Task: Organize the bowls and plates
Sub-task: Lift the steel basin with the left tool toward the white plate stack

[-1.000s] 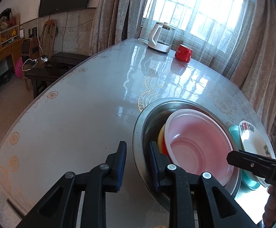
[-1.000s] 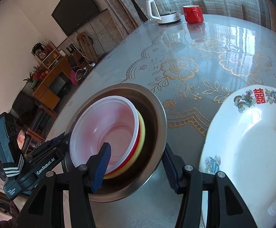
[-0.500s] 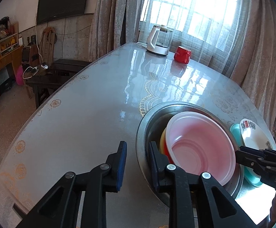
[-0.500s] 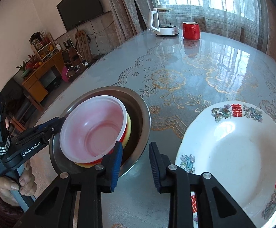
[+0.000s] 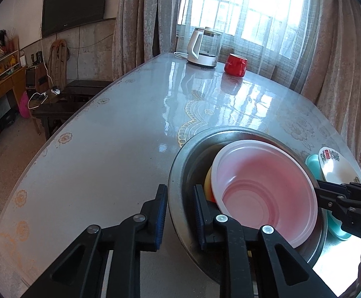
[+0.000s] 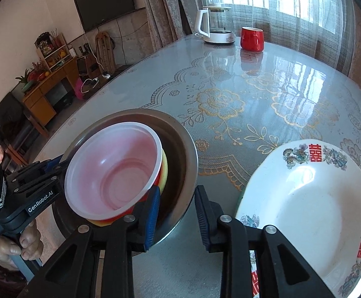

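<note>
My left gripper (image 5: 180,198) is closing on the near edge of the round grey steel basin (image 5: 230,130). The edge is between its two jaws, and the pads look pushed up against it, one inside and one outside. The basin sits on the shiny grey table (image 5: 105,161). Inside it is a stack of bowls. The see-through pink plastic bowl (image 5: 262,186) is on top, and a yellow bowl (image 5: 208,181) peeks out from under it. My right gripper (image 6: 176,198) pinches the other side of the same steel edge. Just beside the basin, to the right, lies the big white china plate with red signs (image 6: 304,211). It rests on a flat teal plate (image 5: 313,164). I think the steel basin is stiff, smooth and a bit heavy, so holding its edge on both sides is the best way. The plastic bowls look very light and could slide if the basin tips. The china plate could break, so I think it should be held by its rim and put down softly.
</note>
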